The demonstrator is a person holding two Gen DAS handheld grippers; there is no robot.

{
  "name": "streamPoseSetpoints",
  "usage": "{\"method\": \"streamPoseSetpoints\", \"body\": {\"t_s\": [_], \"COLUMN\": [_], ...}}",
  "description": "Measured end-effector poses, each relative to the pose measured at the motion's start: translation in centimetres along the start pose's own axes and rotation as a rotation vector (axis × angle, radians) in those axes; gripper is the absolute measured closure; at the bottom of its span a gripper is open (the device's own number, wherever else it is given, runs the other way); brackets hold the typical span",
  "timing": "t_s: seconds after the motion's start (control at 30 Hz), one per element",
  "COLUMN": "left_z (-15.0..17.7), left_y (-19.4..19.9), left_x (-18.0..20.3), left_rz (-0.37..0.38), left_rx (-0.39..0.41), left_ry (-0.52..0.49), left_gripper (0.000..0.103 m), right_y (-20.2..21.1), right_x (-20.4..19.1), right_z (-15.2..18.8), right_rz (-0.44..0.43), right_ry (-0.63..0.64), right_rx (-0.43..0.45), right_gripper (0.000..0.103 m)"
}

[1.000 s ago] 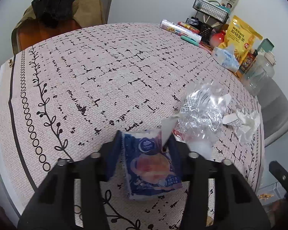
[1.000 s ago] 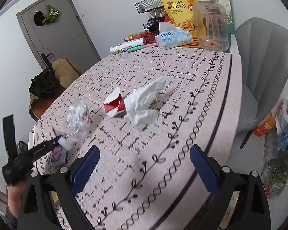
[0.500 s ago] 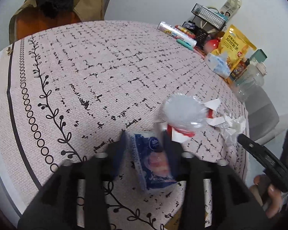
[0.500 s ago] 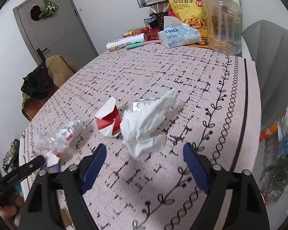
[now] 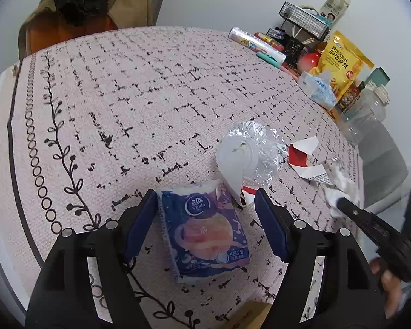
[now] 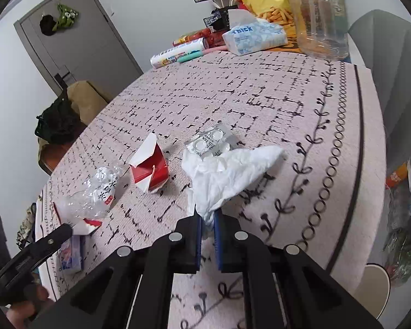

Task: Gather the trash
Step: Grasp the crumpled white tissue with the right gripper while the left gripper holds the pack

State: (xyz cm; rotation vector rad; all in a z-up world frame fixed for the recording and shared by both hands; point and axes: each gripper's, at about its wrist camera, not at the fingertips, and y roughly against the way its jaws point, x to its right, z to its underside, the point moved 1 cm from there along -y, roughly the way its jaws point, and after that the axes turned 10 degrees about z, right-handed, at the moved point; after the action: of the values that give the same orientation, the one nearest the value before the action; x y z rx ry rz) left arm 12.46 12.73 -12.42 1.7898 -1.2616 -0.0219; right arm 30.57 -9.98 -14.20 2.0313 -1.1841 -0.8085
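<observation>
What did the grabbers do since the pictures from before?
The right gripper moved in and shut on the crumpled white tissue. The left gripper opened wider around the blue tissue pack. The crushed bottle, red carton and pill blister stayed put.

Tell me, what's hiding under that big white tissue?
A silver pill pack pokes out from under the tissue; its near end is covered. The right gripper has its jaws shut on the tissue's bottom corner. Anything else beneath is hidden.
</observation>
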Motion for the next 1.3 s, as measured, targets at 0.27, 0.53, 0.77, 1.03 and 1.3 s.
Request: {"method": "streamPoseSetpoints", "body": {"t_s": [0.27, 0.53, 0.77, 1.03, 1.3], "left_z": [1.3, 1.6, 0.4, -0.8, -2.8], "left_y": [0.6, 0.9, 2.8, 6.1, 8.9], "left_x": [0.9, 1.0, -0.7, -0.9, 1.8], "left_rz": [-0.022, -0.086, -0.028, 0.035, 0.101], "left_rx": [-0.054, -0.094, -0.079, 0.001, 0.083], "left_ry": [-0.105, -0.183, -0.141, -0.116, -0.144], "left_gripper": [0.030, 0.053, 0.094, 0.096, 0.095], "right_y": [3.2, 4.8, 6.6, 9.0, 12.2], "right_x": [1.4, 1.3, 0.6, 0.6, 0.7], "right_z": [1.5, 1.9, 2.0, 1.9, 1.6], "right_rz": [-0.026, -0.046, -0.068, -0.086, -0.102], "right_ry": [-0.039, -0.048, -0.033, -0.037, -0.025], "right_rx": [0.041, 0.067, 0.093, 0.132, 0.196], "right_gripper": [0.095, 0.095, 0.095, 0.095, 0.095]}}
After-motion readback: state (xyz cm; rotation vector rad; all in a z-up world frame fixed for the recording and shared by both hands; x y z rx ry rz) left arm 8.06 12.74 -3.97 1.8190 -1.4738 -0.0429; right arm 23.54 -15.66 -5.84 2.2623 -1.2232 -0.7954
